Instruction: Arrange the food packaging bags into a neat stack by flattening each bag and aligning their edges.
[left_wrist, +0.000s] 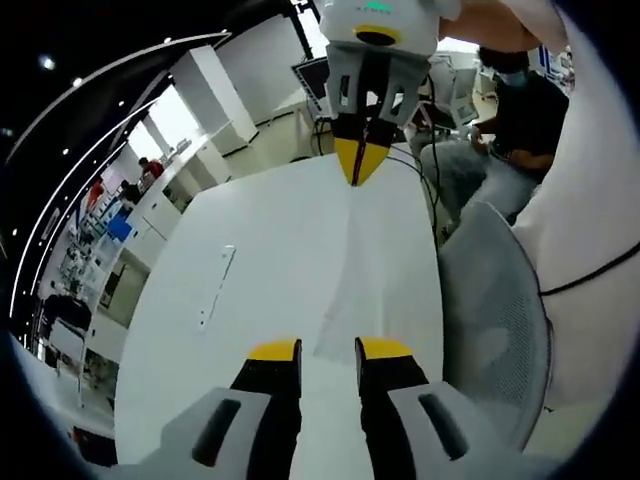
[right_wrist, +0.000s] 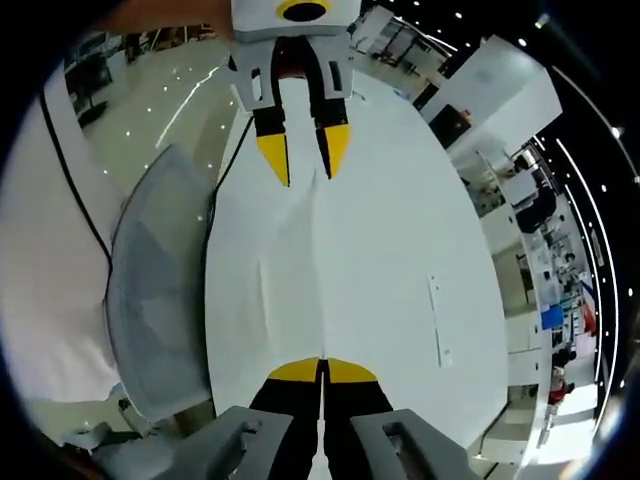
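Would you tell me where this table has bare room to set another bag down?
The white tabletop is bare between the flat white bag and the thin inset strip, and beyond that strip. It is tight along the bag between the left tool and right tool, beside the grey mesh chair.

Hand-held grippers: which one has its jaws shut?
The right hand-held gripper: its yellow tips meet with no gap, while the left hand-held gripper has its yellow tips clearly apart.
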